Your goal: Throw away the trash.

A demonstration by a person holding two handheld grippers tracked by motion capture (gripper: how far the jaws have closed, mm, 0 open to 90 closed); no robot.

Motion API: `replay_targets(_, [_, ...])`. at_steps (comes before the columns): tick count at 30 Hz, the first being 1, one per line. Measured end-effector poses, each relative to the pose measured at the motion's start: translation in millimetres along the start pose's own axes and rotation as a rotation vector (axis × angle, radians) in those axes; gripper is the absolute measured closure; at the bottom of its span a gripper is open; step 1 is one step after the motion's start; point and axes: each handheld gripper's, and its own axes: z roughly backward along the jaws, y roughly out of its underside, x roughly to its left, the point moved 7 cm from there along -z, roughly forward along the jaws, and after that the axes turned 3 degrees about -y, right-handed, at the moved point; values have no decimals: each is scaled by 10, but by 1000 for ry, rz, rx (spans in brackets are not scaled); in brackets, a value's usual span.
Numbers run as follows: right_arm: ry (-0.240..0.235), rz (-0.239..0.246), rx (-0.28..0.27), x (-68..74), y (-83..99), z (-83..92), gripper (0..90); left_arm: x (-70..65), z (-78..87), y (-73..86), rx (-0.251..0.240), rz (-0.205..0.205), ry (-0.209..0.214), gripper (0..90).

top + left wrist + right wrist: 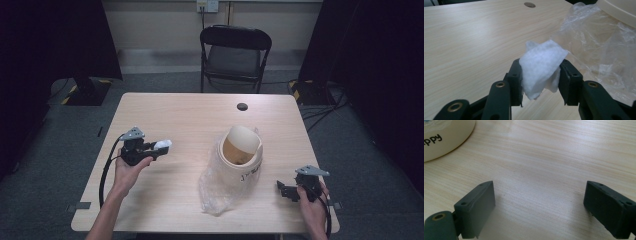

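With the left gripper (539,75) clamped on a crumpled white paper tissue (541,66) above the pale wooden table (175,115), just left of the cream lidded bin (241,150) in its clear plastic bag (217,192), the loosely pinched wad could slip out mid-carry (the right gripper (539,207), jaws wide apart and empty, is no backup).

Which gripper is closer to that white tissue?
Left. The left gripper is shut on the tissue; the right gripper rests open beyond the bin.

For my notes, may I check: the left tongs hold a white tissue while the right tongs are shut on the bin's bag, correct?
Not quite: the right tongs are open over bare table, as the right gripper view shows. The left tongs do hold the white tissue.
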Motion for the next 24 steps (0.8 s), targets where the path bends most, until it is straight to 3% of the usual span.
replay_targets(8, [0,0,0,0,0,0,95,-148,9,-98,-22,0,32,596])
replay_targets(14, [0,0,0,0,0,0,95,-282,17,-170,-21,-31,43,597])
replay_targets(20, [0,0,0,0,0,0,95,-481,-10,-238,-30,-58,80,597])
replay_targets(21, [0,0,0,-1,0,0,95,-566,-35,-265,-25,-79,92,597])
replay_targets(24, [0,0,0,0,0,0,95,-620,-57,-282,-26,-84,101,597])
